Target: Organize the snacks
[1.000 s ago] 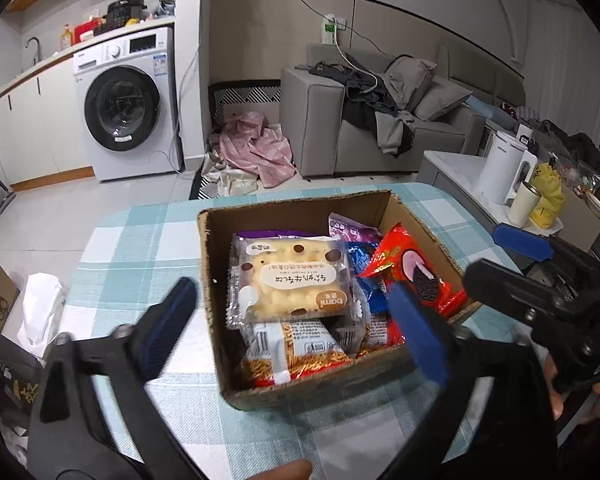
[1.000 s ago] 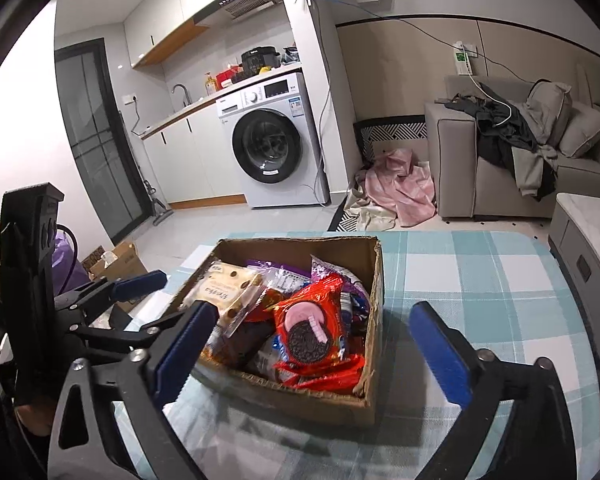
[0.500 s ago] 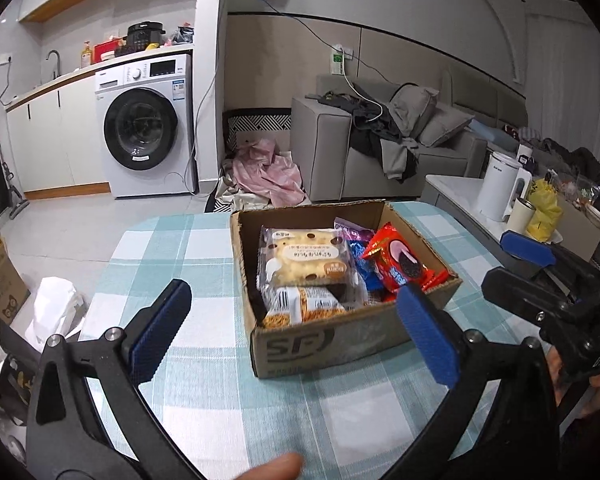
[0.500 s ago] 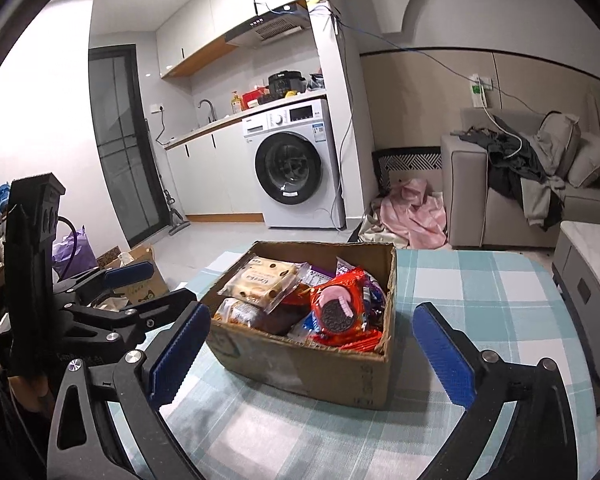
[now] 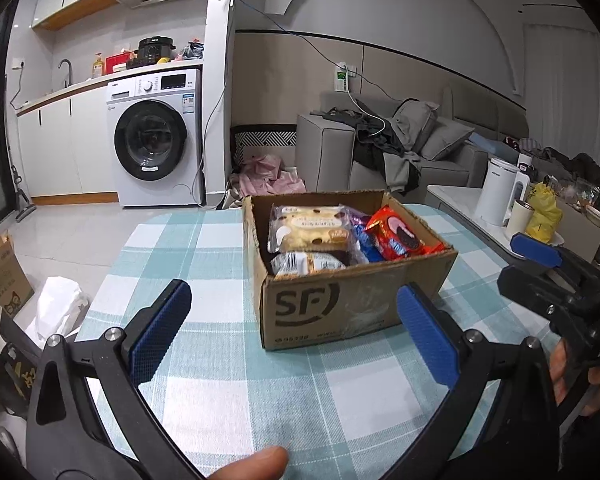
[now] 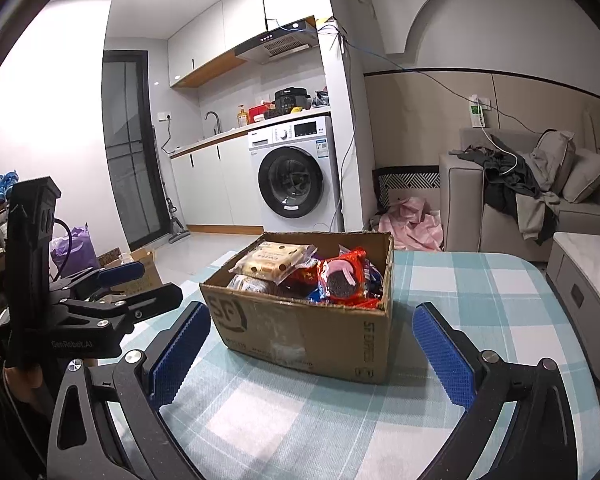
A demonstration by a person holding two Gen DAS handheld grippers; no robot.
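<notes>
I hold my left gripper low over the checked tablecloth, its blue pads spread wide with nothing between them. My right gripper hangs the same way — jaws fully apart, empty, above the cloth on the near side of the box.

The cardboard box sits on the table ahead of both tools, its printed front wall facing me; neither gripper touches it. The box is open at the top and filled with snacks. A pale bread packet lies on top at the left side of the box, tilted toward the back wall. Beneath it, at the front left, a smaller clear-wrapped packet rests against the front wall. On the right side a red cookie packet leans across the others, one end reaching the box's right rim, and blue wrappers show between the bread and the red packet.

In the right wrist view the red packet stands nearly upright in the box with its cookie picture toward me.

Behind the table stand a washing machine and a grey sofa with clothes heaped on it; a white kettle sits on a side surface to the right.
</notes>
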